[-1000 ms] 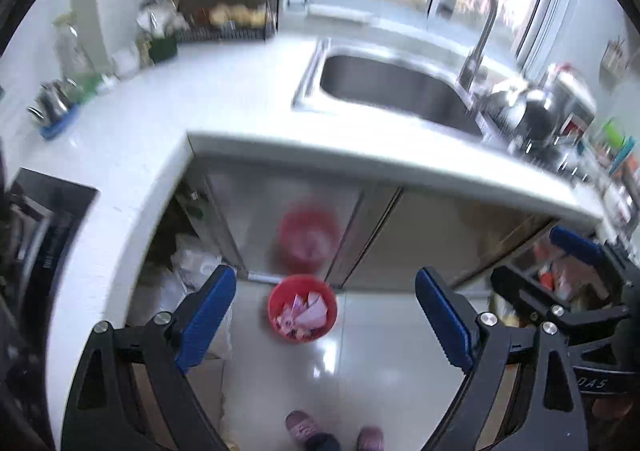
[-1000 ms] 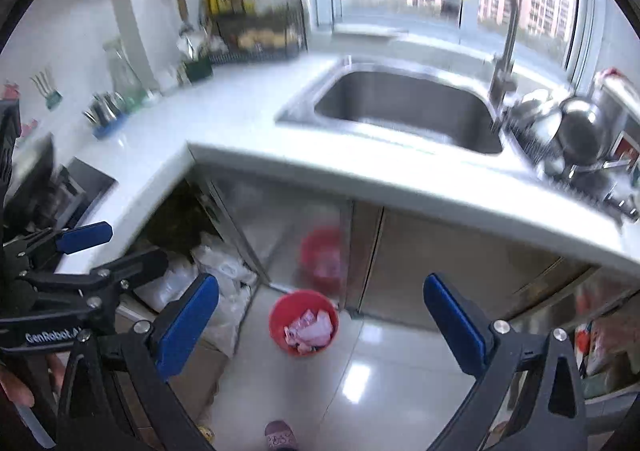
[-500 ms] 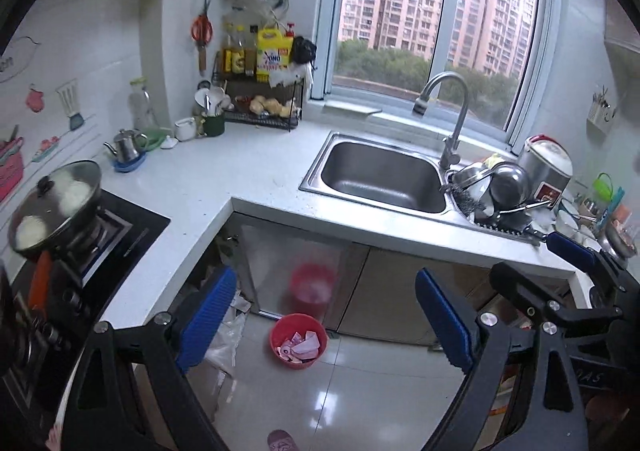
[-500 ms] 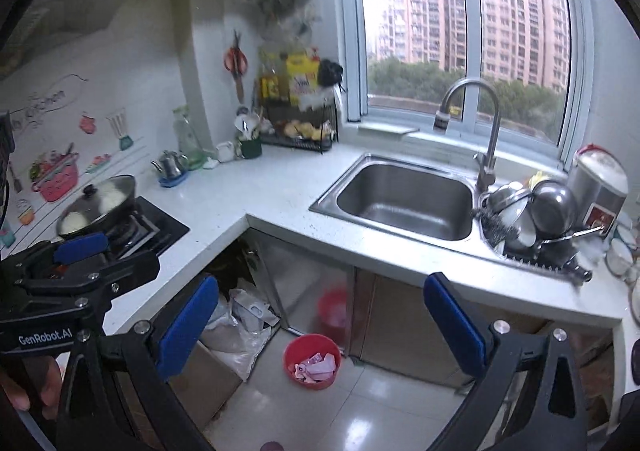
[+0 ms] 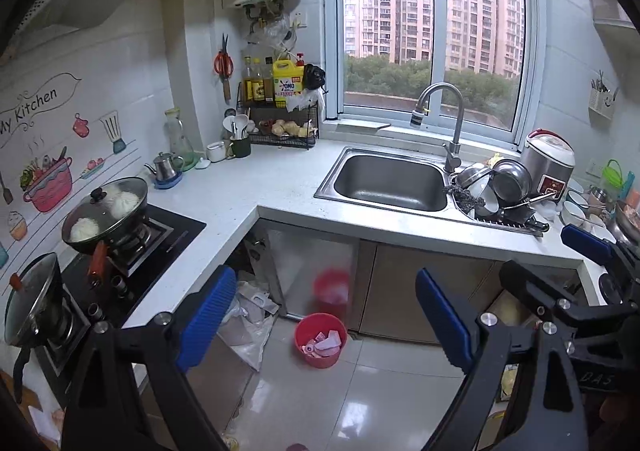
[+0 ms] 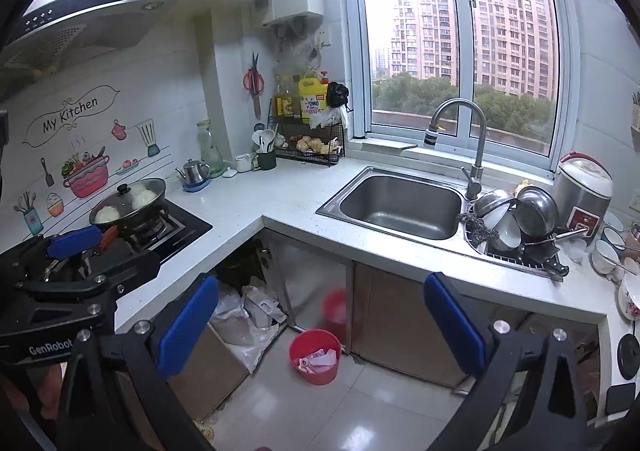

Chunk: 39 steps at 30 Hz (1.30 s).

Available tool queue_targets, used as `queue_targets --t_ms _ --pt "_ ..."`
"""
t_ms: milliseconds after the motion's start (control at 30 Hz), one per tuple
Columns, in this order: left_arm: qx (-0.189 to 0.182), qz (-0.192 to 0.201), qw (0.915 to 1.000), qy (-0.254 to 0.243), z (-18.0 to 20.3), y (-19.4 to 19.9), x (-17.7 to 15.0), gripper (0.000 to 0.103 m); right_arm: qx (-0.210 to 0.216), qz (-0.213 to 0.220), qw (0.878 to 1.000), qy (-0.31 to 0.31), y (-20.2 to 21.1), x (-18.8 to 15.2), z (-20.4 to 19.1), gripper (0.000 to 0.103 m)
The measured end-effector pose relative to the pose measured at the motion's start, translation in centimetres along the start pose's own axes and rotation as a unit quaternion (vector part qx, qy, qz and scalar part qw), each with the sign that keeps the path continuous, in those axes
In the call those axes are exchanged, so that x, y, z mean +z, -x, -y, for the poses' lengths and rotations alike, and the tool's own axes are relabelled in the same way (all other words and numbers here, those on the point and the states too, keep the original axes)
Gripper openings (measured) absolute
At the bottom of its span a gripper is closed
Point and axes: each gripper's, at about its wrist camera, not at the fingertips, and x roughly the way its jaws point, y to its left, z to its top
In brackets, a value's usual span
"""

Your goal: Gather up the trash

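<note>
A red trash bin (image 5: 320, 339) with pink and white scraps inside stands on the tiled floor by the cabinet under the sink; it also shows in the right wrist view (image 6: 315, 355). My left gripper (image 5: 320, 323) is open and empty, held high and well back from the bin. My right gripper (image 6: 320, 323) is open and empty too, beside the left one. The right gripper shows at the right edge of the left wrist view (image 5: 580, 251), and the left gripper at the left edge of the right wrist view (image 6: 72, 247).
An L-shaped white counter (image 5: 256, 187) holds a steel sink (image 5: 392, 183), a dish rack with pots (image 5: 500, 191), a rice cooker (image 5: 548, 159) and a stove with a lidded pan (image 5: 106, 211). Plastic bags (image 5: 248, 315) fill the open space under the counter corner.
Both grippers have risen and tilted up, away from the bin. The view now takes in the whole kitchen, and the bin looks smaller and farther off. Both grippers stay open.
</note>
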Motion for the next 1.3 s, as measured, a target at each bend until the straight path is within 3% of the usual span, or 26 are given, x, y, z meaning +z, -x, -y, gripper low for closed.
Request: queue_targets --t_ms 367,667,1300 --pt "-0.010 0.007 0.9999 0.006 -0.3 2.6 -0.8 0.090 -0.005 0.015 1.000 0.002 2.2 -0.5 -0.7 0.103" --pt "-0.022 0.001 0.9997 0.007 -0.8 2.7 -1.4 0.090 -0.029 0.015 0.999 0.008 2.3 -1.1 -1.7 0.103" --pt "-0.038 0.010 0.9989 0.026 -1.5 3.3 -1.3 0.090 -0.030 0.027 0.999 0.003 3.4 -0.9 -1.9 0.103"
